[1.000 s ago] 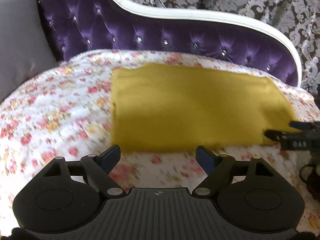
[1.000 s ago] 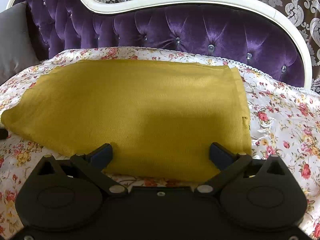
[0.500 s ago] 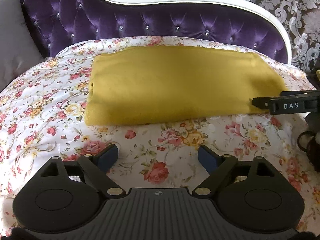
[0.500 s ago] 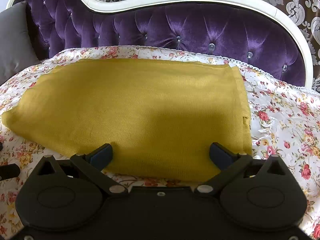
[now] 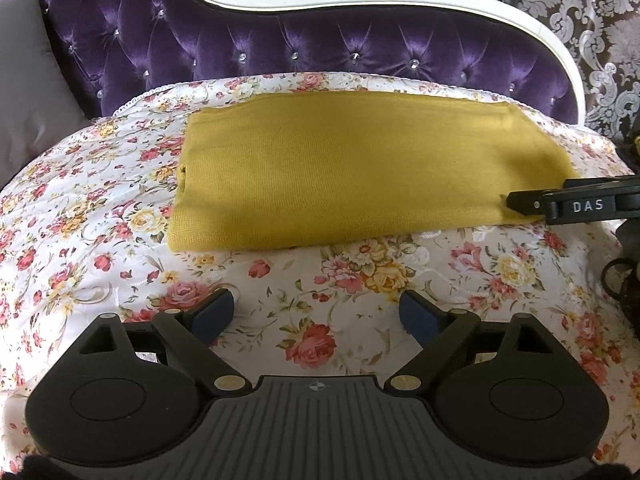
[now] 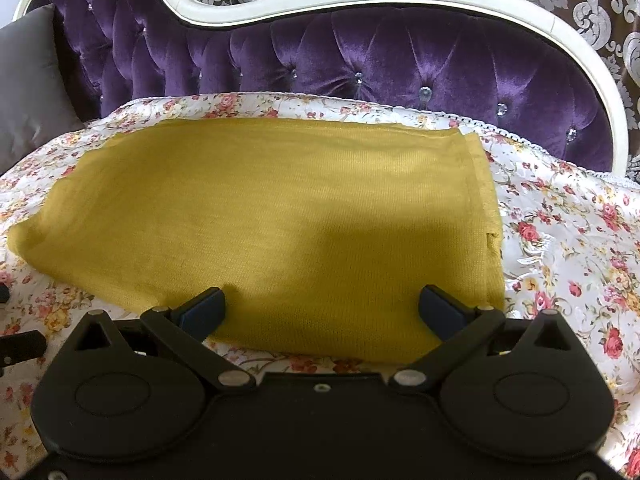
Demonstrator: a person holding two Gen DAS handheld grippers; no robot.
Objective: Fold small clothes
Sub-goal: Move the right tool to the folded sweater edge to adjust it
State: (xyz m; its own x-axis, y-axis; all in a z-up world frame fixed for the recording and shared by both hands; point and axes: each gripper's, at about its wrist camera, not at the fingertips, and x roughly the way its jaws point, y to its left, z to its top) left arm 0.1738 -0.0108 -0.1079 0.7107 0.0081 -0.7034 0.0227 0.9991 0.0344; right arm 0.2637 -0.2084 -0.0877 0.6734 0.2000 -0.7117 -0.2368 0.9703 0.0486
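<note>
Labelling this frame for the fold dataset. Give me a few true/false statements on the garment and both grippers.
1. The left gripper is open over bare bedspread. True.
2. The yellow garment is crumpled in a heap. False: it lies flat, folded into a rough rectangle.
3. The right gripper is shut on the garment. False: its jaws are wide apart over the garment's near edge.
4. The garment lies on a floral bedspread. True.
5. A purple tufted headboard stands behind the bedspread. True.
</note>
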